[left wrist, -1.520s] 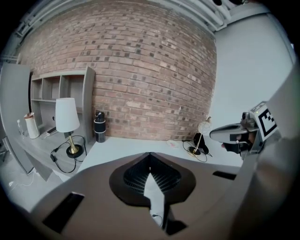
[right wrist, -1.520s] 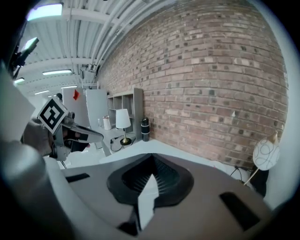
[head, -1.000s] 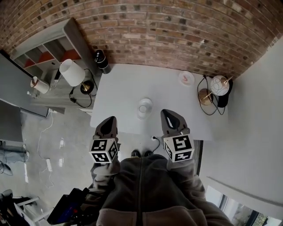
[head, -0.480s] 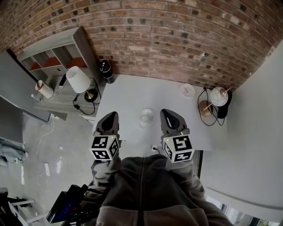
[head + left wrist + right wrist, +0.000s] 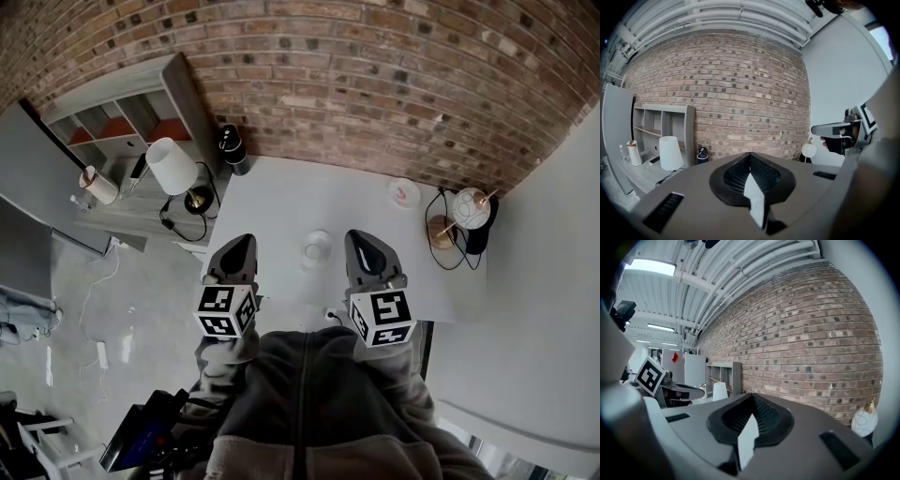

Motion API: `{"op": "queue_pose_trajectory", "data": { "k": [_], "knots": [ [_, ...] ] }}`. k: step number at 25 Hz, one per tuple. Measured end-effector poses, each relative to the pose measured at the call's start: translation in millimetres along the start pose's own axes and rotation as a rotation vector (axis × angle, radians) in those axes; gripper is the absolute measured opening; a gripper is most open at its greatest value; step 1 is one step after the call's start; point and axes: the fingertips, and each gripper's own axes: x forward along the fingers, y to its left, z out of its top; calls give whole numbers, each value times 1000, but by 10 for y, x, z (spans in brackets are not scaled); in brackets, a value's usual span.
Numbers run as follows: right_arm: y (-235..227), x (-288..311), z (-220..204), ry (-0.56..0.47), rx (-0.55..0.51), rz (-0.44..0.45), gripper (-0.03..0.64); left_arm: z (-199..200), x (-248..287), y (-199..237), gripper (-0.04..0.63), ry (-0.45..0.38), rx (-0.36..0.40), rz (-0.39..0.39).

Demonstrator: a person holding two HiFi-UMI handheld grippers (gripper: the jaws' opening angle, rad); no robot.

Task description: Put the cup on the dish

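While both grippers hover over the near edge of the desk [image 5: 281, 192], I see the left gripper [image 5: 238, 246] with its fingers [image 5: 736, 176] pressed together on nothing, and the right gripper [image 5: 362, 242] likewise closed and empty. Between them stands the cup [image 5: 318, 248], touched by neither. From the cup, the dish [image 5: 404, 192] lies at two o'clock, well apart, near the brick wall [image 5: 375, 75].

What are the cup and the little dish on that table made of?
The cup looks like clear glass or plastic: the pale table shows through it. The dish is probably glazed ceramic, opaque white with a pinkish mark; too small to be sure.
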Motion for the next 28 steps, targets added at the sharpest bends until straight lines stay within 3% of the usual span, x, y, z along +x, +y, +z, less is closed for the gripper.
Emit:
{"op": "queue_pose_trajectory", "data": {
  "k": [28],
  "knots": [
    [9, -118, -18, -12, -8, -10, 3, -136, -79, -149, 6, 39, 2, 1]
  ]
}}
